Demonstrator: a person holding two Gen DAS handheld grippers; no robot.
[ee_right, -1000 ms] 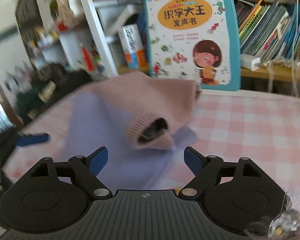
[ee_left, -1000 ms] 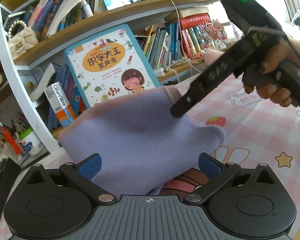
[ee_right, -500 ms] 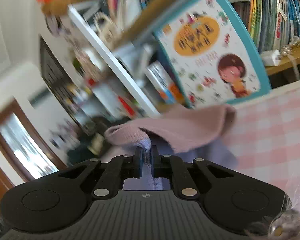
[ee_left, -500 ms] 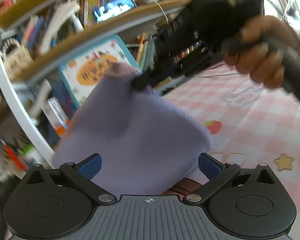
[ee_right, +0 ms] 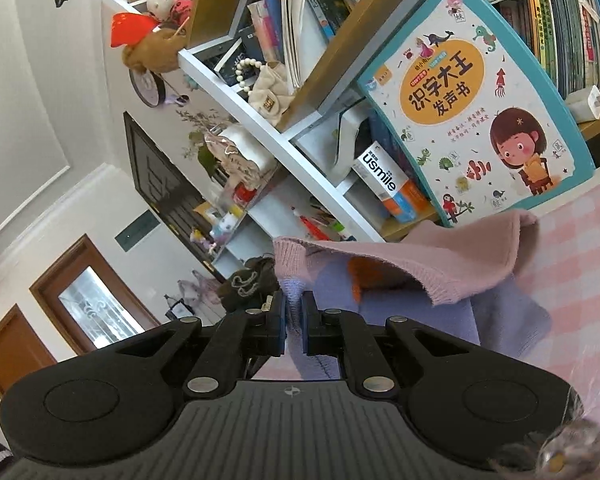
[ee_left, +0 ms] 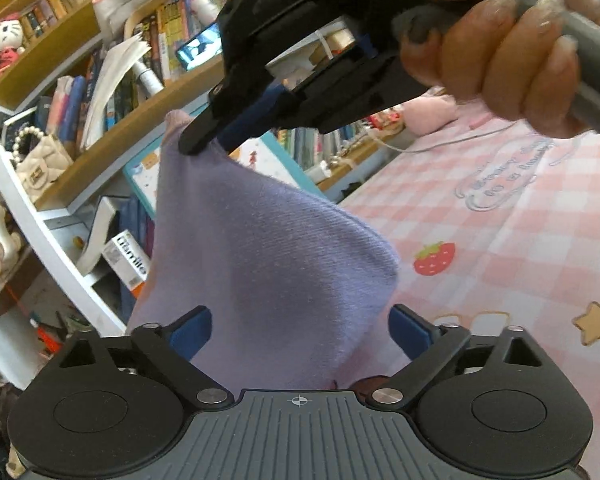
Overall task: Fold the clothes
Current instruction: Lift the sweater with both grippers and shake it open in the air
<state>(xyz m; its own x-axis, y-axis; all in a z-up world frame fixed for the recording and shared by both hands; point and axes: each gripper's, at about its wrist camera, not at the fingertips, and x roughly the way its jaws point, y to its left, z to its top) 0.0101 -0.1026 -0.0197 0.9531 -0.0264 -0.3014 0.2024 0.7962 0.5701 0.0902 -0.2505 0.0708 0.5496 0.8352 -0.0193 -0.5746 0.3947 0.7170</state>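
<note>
- Lilac knit with a pink ribbed edge: the sweater [ee_left: 260, 264] hangs lifted by one corner above the pink checked worktop [ee_left: 520, 240], draping down in a cone toward the left wrist camera.
- The right gripper [ee_right: 294, 322] has its blue-padded fingers [ee_right: 280, 320] pressed together on a lilac edge of the sweater [ee_right: 440, 312]; a thin strip of fabric shows between the pads.
- In the left wrist view the same right gripper [ee_left: 198, 142] shows from outside, its black tips pinching the top corner of the garment, with the right hand [ee_left: 500, 48] wrapped around the grey handle.
- The left gripper [ee_left: 300, 330] has its fingers spread wide apart, one on either side of the hanging cloth; whether the pads touch the fabric cannot be told, and they are not clamped on it.
- From the right wrist view a pink sleeve [ee_right: 420, 260] with a ribbed cuff lies folded across the lilac body, and the lower part of the garment rests on the checked cloth.
- Behind the sweater a teal-framed children's book [ee_right: 476, 108] leans against a bookshelf [ee_right: 260, 120] packed with books and trinkets; a white and orange box [ee_right: 388, 180] stands just beside the book.
- A strawberry print [ee_left: 434, 258] and a star print [ee_left: 594, 322] show on the worktop to the right of the hanging cloth.
</note>
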